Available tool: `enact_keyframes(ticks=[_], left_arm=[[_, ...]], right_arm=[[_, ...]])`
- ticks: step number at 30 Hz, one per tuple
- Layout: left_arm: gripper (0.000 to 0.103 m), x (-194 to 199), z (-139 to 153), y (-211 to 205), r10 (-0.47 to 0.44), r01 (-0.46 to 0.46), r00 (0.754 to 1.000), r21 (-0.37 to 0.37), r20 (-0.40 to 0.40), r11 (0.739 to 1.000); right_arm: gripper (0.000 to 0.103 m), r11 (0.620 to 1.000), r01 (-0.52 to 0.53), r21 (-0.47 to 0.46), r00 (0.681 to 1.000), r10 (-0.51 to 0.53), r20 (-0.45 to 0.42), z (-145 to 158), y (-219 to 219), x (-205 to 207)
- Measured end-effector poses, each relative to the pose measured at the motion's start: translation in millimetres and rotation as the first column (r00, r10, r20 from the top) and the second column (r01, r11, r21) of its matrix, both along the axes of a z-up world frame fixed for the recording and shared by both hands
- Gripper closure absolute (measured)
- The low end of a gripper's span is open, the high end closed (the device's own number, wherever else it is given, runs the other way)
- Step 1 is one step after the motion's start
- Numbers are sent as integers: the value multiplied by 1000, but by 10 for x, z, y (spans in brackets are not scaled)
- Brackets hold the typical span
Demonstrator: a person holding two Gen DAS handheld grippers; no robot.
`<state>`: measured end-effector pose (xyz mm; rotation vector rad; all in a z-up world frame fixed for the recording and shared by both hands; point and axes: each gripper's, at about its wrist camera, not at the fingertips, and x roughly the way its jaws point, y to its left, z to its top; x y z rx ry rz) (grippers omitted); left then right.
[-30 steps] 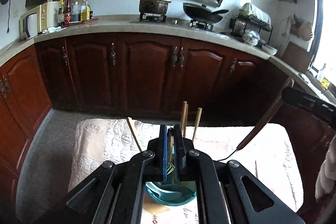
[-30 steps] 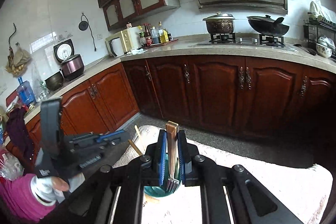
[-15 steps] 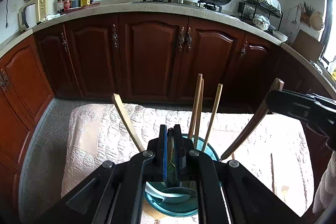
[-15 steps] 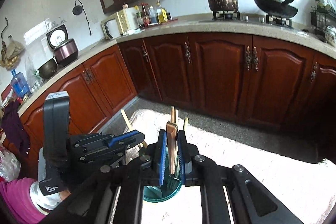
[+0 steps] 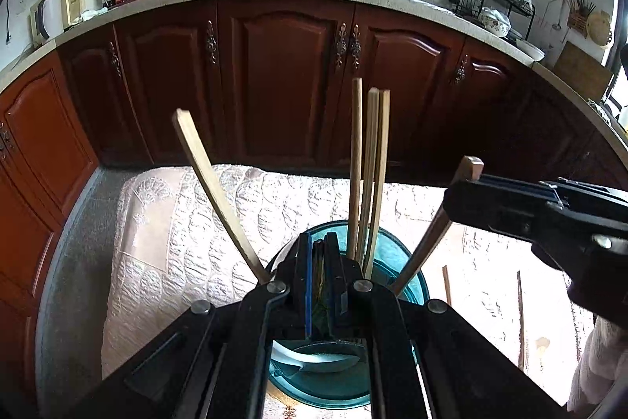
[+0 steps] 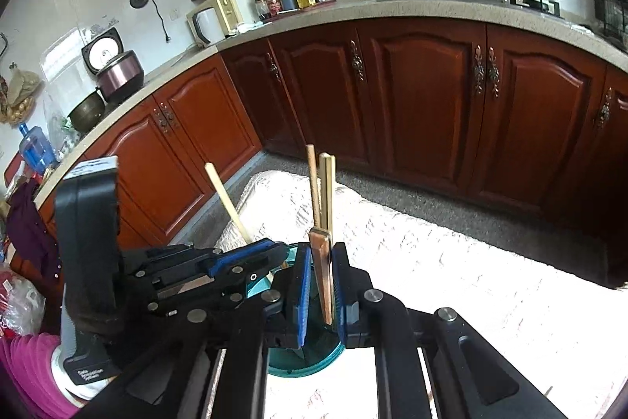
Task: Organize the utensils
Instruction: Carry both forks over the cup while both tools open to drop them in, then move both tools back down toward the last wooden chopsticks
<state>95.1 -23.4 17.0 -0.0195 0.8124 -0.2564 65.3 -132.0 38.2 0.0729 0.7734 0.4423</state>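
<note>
- Teal plastic forms the round cup (image 5: 408, 285) that stands on the quilted cloth (image 5: 176, 242) covering the worktop, directly under both claws.
- At the left in the left wrist view, one pale wooden chopstick (image 5: 214, 191) leans out of the cup toward the left, its tip well apart from the others.
- The left claw (image 5: 318, 262) sits at the cup's near rim with its jaws narrowed onto a thin dark-handled utensil (image 5: 320, 275), which runs down into the cup; what kind of utensil it is cannot be told.
- Just right of that claw, three chopsticks (image 5: 369, 175) stand nearly upright in the cup, close together.
- Below the left claw, a pale spoon (image 5: 314, 360) lies inside the cup.
- Further right, a brown wooden-handled utensil (image 5: 431, 238) slants down into the cup, its top end pinched in the right claw (image 5: 477, 179), which enters from the right edge.
- On the cloth to the right of the cup lie two more loose chopsticks (image 5: 520, 317).
- In the right wrist view, the right claw (image 6: 322, 285) is narrowed on the flat brown handle (image 6: 322, 273), with the cup (image 6: 310, 352) beneath it and the left claw (image 6: 251, 258) just beside it on the left.
- A pink sleeve (image 6: 27, 372) shows at that view's lower left.
</note>
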Motion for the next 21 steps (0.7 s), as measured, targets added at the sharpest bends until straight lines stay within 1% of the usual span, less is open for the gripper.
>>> enact_keyframes(ticks=[5, 6, 8, 11, 15, 21], left_arm=[[97, 35, -73, -11, 4, -4, 1000, 0, -20, 1000], [97, 43, -84, -12, 5, -5, 1000, -1, -24, 1000], [97, 53, -113, -7, 9, -10, 999, -4, -32, 1000], [97, 59, -115, 3, 12, -12, 999, -5, -31, 1000], [97, 65, -110, 17, 11, -12, 999, -13, -41, 1000], [97, 28, -105, 39, 12, -13, 999, -17, -46, 1000]], right_arm=[[90, 999, 23, 30, 1000, -22, -13, -53, -61, 70], [87, 999, 26, 37, 1000, -25, -15, -57, -67, 87], [88, 998, 36, 44, 999, -35, -19, -78, -81, 106], [85, 998, 35, 45, 999, -35, -12, -66, -75, 109], [75, 997, 51, 54, 999, -50, -14, -57, -104, 100], [73, 995, 64, 81, 998, -64, -6, -26, -160, 73]])
